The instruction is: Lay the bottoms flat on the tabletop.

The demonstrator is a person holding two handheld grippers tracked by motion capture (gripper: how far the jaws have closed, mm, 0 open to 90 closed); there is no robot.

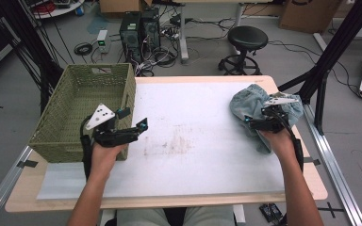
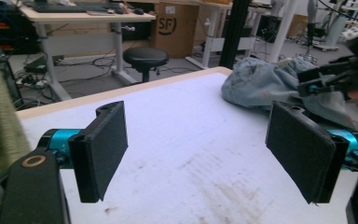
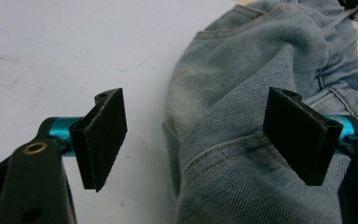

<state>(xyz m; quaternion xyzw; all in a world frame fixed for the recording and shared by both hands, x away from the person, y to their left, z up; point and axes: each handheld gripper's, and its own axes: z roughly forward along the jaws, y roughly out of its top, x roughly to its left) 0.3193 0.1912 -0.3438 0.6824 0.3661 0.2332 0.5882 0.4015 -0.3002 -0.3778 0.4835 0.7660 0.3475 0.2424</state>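
The tabletop carried crumpled jeans at its far right edge. The right claw hovered spread wide just over them, denim lying between and below its jaws. The left claw, also wide, hung beside the green basket

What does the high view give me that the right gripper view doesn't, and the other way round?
High view alone: the green basket at the table's left, the left hand-held gripper open beside it, and the stool on the floor behind. Right gripper view alone: the jeans' seams close up, with the fabric's edge lying between the open jaws of the right hand-held gripper. Both share the jeans, the right hand-held gripper over them and the white table.
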